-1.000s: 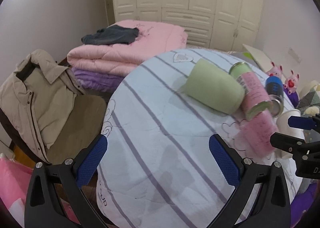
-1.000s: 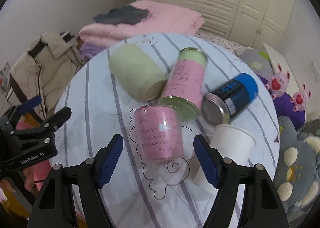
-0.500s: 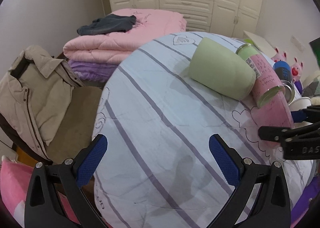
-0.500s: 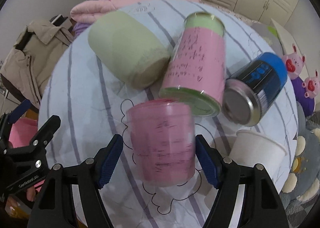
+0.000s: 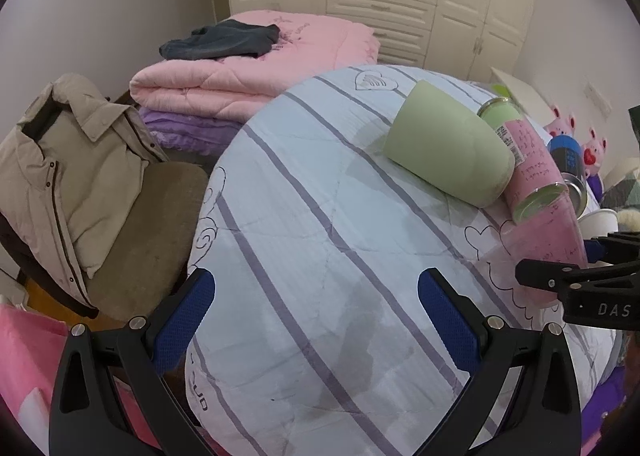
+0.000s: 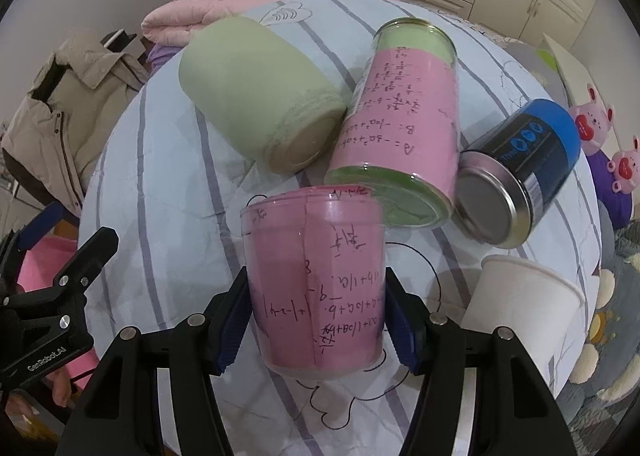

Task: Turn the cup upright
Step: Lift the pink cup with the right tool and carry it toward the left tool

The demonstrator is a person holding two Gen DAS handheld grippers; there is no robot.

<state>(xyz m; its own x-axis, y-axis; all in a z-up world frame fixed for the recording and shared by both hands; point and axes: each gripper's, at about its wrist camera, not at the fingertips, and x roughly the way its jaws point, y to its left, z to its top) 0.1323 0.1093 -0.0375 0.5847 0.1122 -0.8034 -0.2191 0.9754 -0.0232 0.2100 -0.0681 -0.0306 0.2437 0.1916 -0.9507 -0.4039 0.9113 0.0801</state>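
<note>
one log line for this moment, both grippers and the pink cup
phase: grasp | right gripper: shut on pink cup, cup on striped cloth | left gripper: open, empty, over cloth | cup not yet upright

Pink cup [image 6: 316,288]: clear plastic wall over a pink paper liner, black handwritten formulas. Right gripper [image 6: 316,320]: black frame, blue ribbed pads [image 6: 232,330]. Left gripper [image 5: 316,320]: same black and blue.

Green cup [image 6: 256,92]: pale matte green, beige base. Tall can [image 6: 400,124]: pink wrap with black handwriting, light green band and green end. Blue can [image 6: 528,152]: black label, bright blue top, silver metal base. Paper cup [image 6: 524,296]: plain white.

Cloth [image 5: 320,256]: pale blue-white, grey-purple stripes, black line-drawn hearts and curls. Quilt [image 5: 260,68]: pink, purple layer beneath. Jacket [image 5: 68,160]: beige.
</note>
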